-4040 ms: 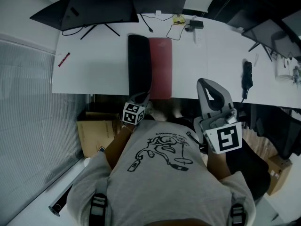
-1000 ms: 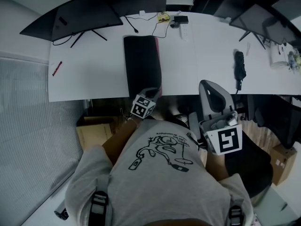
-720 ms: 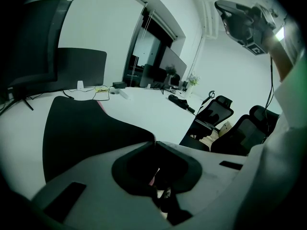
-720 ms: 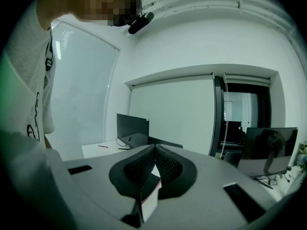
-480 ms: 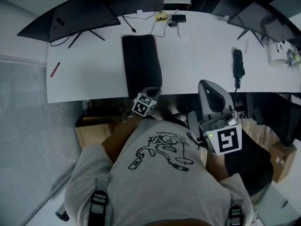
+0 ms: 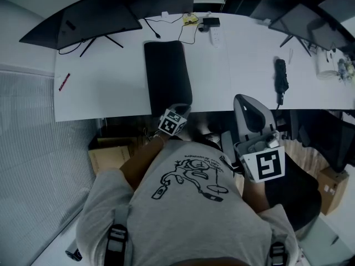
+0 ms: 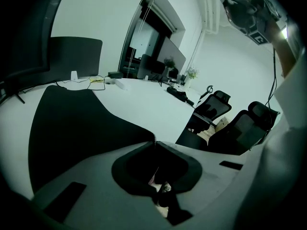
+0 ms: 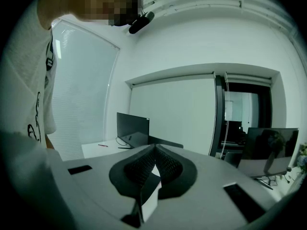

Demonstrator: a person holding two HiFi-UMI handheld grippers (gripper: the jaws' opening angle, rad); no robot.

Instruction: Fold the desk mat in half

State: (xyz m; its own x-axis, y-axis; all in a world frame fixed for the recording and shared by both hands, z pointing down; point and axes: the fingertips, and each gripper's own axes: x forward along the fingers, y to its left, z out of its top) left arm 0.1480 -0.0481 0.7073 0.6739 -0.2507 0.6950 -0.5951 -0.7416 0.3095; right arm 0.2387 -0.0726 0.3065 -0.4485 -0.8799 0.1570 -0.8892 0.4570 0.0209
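Note:
The desk mat [image 6: 166, 73] lies on the white desk [image 6: 105, 93] folded over, black side up, no red underside showing. My left gripper [image 6: 181, 110] is at the mat's near right corner by the desk's front edge. In the left gripper view the mat [image 7: 72, 128] runs right up to the closed tips of my left gripper [image 7: 154, 142], which looks shut on that corner. My right gripper [image 6: 247, 101] hangs apart at the right, off the desk, over a chair. In its own view, my right gripper [image 8: 154, 148] is shut with nothing in it.
Two dark monitors [image 6: 83, 18] stand at the desk's back left, with cables and a power strip [image 6: 206, 24] behind the mat. A red pen [image 6: 64, 82] lies far left, a black folded umbrella [image 6: 282, 82] to the right. A cardboard box [image 6: 108, 157] sits under the desk.
Four seconds ago the mat's red half lay uncovered; a second ago only a thin red strip showed at its right edge. Now black covers it all. My left gripper sank slightly with the corner.

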